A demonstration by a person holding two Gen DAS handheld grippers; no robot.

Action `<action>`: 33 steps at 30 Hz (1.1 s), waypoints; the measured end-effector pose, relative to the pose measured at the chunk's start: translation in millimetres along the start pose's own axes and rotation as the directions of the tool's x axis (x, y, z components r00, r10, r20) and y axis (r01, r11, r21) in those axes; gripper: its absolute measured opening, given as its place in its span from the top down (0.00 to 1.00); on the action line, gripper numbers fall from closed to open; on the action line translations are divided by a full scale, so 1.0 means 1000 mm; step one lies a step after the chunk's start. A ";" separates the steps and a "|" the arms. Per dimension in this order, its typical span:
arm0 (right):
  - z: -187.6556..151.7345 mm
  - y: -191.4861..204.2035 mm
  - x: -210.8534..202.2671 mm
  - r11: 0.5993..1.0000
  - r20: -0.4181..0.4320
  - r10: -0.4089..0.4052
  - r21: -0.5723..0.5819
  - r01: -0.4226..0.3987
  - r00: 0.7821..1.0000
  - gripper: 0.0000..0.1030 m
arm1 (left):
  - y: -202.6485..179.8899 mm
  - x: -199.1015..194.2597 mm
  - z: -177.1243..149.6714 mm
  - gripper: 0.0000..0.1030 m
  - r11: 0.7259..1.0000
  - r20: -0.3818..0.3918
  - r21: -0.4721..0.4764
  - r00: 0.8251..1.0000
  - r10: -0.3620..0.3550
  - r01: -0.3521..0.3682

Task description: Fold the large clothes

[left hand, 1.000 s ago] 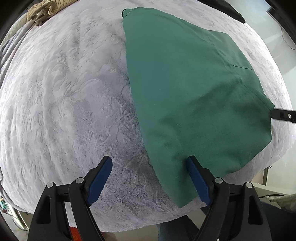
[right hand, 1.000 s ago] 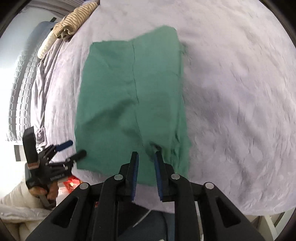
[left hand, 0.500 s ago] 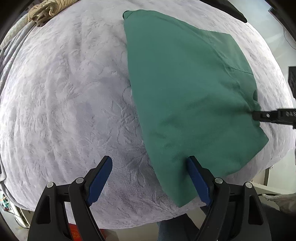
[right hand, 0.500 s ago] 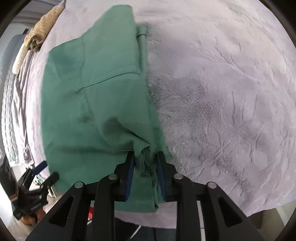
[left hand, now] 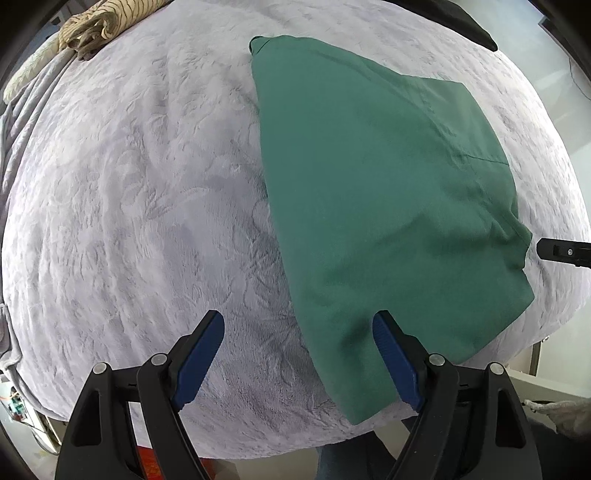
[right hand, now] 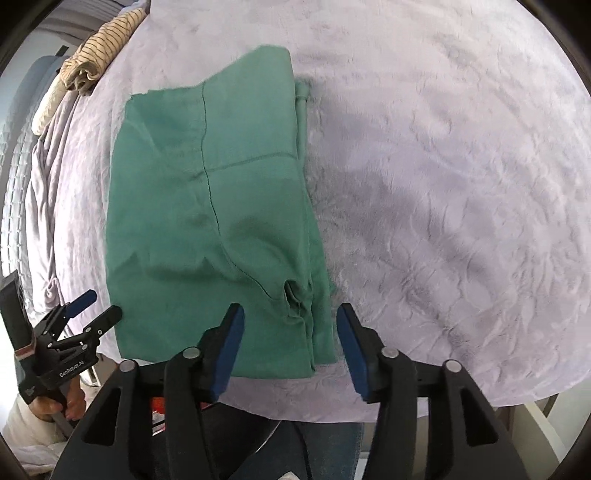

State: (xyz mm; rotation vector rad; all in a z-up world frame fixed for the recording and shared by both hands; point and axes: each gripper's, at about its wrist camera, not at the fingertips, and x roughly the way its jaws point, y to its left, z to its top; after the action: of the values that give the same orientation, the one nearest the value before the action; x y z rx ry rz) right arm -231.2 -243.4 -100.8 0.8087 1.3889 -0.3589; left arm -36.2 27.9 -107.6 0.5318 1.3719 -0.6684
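Note:
A green garment [left hand: 384,206] lies folded flat on the lilac bedspread [left hand: 140,206]; it also shows in the right wrist view [right hand: 207,229]. My left gripper [left hand: 299,358] is open and empty, hovering over the garment's near left corner. My right gripper [right hand: 290,347] is open and empty, just above the garment's near right edge, where the cloth is puckered. The right gripper's tip shows at the right edge of the left wrist view [left hand: 561,252]. The left gripper shows at the lower left of the right wrist view [right hand: 83,317].
A striped beige garment [left hand: 96,26] lies bunched at the far left of the bed; it also shows in the right wrist view [right hand: 99,55]. A dark item [left hand: 461,22] lies at the far right. The bed's near edge drops off below both grippers.
My right gripper was shut on the garment's right edge, carried it over the garment, then opened and let it go. The left gripper stayed open and nearly still.

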 end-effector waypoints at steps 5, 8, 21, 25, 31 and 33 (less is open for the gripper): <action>0.004 0.001 -0.002 1.000 0.001 -0.006 -0.003 0.006 1.000 0.45 | -0.001 -0.003 -0.001 0.19 1.000 0.019 -0.011 1.000 0.002 -0.002; 0.005 0.009 -0.001 1.000 0.001 -0.004 -0.006 0.004 1.000 0.45 | 0.001 -0.007 0.000 0.19 1.000 0.035 -0.026 0.999 -0.001 0.002; 0.006 0.017 0.001 1.000 -0.013 -0.019 -0.009 0.019 1.000 0.45 | 0.001 -0.010 -0.002 0.00 1.000 0.015 -0.015 1.000 0.004 -0.004; 0.011 0.023 -0.009 0.999 0.013 -0.048 -0.026 0.048 0.999 0.45 | 0.005 -0.019 0.005 0.00 0.999 0.021 -0.036 1.000 0.014 -0.013; 0.023 0.043 -0.033 0.994 0.090 -0.081 -0.067 0.087 0.993 0.22 | 0.005 -0.038 0.021 0.00 0.996 0.044 -0.061 0.997 0.060 -0.057; 0.024 0.052 -0.040 0.990 0.112 -0.099 -0.086 0.109 0.989 0.22 | 0.005 -0.042 0.026 0.00 0.995 0.051 -0.075 0.997 0.063 -0.059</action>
State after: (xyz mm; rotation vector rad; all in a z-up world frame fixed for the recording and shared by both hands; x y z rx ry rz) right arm -186.3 -233.5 -48.2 0.6338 1.3394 -0.4112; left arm -17.8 18.5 -62.4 0.4918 1.3202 -0.5769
